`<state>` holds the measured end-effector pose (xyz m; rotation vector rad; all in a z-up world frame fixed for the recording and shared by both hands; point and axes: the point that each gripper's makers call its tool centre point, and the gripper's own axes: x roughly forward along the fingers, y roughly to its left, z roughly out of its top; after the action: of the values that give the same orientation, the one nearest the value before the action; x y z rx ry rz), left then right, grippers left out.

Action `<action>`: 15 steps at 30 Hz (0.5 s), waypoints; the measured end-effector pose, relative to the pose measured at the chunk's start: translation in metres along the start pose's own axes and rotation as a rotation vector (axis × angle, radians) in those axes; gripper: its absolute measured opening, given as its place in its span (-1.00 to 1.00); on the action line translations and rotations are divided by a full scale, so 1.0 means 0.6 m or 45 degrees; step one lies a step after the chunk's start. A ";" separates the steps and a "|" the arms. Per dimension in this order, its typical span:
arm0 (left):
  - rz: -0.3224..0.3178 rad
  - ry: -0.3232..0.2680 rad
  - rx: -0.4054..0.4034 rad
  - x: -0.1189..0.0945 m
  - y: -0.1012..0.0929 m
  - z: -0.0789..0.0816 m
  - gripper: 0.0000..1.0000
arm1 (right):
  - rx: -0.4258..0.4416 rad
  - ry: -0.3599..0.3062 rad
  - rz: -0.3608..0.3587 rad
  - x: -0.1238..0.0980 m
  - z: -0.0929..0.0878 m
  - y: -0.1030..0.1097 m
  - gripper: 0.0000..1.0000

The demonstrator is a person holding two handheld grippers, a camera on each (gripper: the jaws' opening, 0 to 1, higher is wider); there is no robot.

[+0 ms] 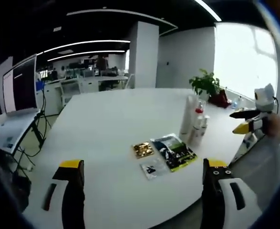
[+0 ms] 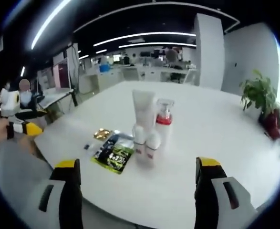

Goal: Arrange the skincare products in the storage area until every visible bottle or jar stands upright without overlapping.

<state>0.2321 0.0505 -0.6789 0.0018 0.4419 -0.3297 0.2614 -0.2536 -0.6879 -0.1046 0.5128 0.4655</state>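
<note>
On the white table (image 1: 106,124) a cluster of skincare bottles (image 1: 194,123) stands upright and close together. From the right gripper view it is a tall white tube (image 2: 143,109), a pump bottle with a red collar (image 2: 164,125) and two small white bottles (image 2: 146,142). Beside them lie a green-and-black packet (image 1: 174,151), a gold sachet (image 1: 143,149) and a small clear sachet (image 1: 151,168). My left gripper (image 1: 143,164) is open, short of the packets. My right gripper (image 2: 136,163) is open, facing the bottles from the table's edge. Both hold nothing.
A potted plant (image 2: 259,93) stands at the table's far corner, with a red item at its base. A dark monitor (image 1: 20,86) sits on a side desk to the left. Wide bare tabletop (image 2: 211,124) lies behind the bottles. Office desks fill the background.
</note>
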 end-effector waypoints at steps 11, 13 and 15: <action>0.009 0.003 -0.013 -0.002 0.003 -0.003 0.96 | 0.003 0.021 0.003 0.001 -0.006 0.001 0.96; 0.012 -0.012 -0.020 -0.002 0.007 -0.001 0.96 | 0.005 0.027 0.004 0.000 -0.006 0.001 0.96; 0.013 -0.006 -0.032 -0.001 0.009 -0.003 0.96 | 0.010 0.027 0.006 0.000 -0.006 0.001 0.96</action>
<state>0.2325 0.0558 -0.6807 -0.0215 0.4412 -0.3136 0.2596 -0.2537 -0.6912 -0.1006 0.5361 0.4675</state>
